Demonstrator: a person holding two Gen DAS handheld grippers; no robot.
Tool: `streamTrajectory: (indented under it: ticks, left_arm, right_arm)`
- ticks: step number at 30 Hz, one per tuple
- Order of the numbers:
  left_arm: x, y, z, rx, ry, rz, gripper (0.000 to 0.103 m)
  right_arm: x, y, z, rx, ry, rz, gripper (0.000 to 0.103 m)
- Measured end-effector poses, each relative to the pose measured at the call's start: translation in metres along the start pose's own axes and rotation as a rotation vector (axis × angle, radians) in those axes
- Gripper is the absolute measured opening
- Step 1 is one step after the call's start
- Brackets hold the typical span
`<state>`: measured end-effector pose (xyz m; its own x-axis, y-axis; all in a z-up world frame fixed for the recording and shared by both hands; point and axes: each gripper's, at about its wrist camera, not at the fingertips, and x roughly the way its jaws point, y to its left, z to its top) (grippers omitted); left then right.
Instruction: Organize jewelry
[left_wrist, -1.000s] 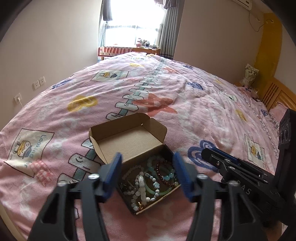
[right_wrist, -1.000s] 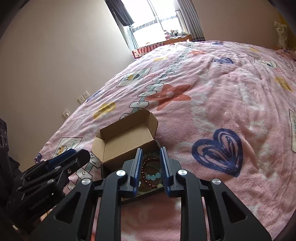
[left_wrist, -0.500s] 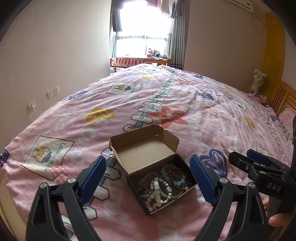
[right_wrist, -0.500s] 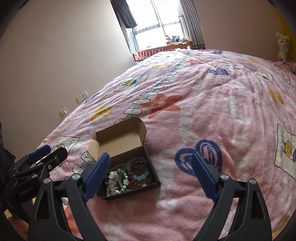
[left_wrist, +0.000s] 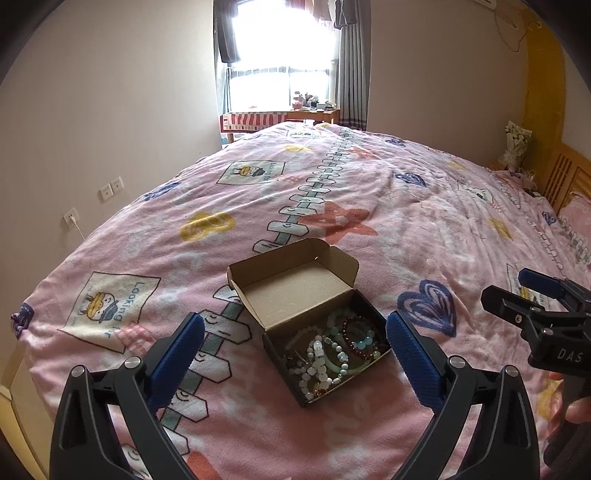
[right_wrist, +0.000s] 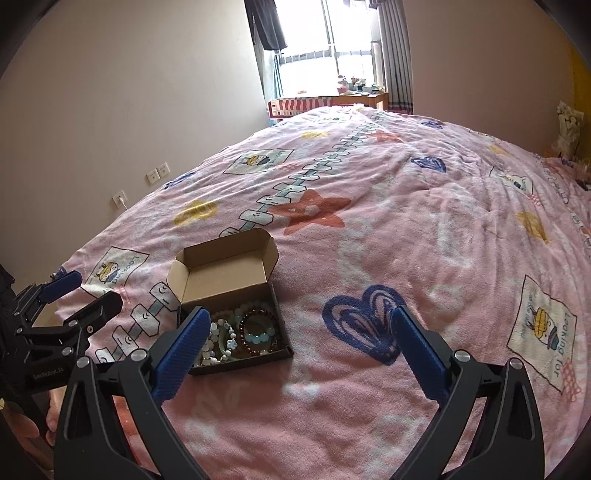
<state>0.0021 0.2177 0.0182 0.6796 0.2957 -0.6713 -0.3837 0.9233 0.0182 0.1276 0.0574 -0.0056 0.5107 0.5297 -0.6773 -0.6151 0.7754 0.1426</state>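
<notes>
A small cardboard box with its lid open sits on the pink bedspread; it also shows in the right wrist view. Inside lie several bead bracelets: white, pale green and a dark red one. My left gripper is open and empty, held above the bed with the box between its fingers in view. My right gripper is open and empty, above the bed just right of the box. Each gripper shows at the edge of the other's view.
The pink patterned bedspread covers the whole bed. A wall with sockets runs along the left. A window and a small table stand at the far end. A wooden headboard is at the right.
Both grippers have drawn back and up from the box. The right gripper was nearly shut over the box a second ago and has opened wide. The left gripper opened wider.
</notes>
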Motion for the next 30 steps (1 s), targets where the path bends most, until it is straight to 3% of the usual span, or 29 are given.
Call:
streamTrajectory:
  ticks: [6,30]
  left_arm:
    - [-0.010,0.001,0.001,-0.017,-0.007,-0.012,0.097]
    - [-0.023,-0.017,-0.004,0.042,-0.028,-0.022,0.097]
  right_arm:
    - [-0.012,0.005,-0.005,-0.057,0.011,-0.007,0.096]
    - [-0.030,-0.002,-0.002,-0.033,0.002,-0.018,0.096]
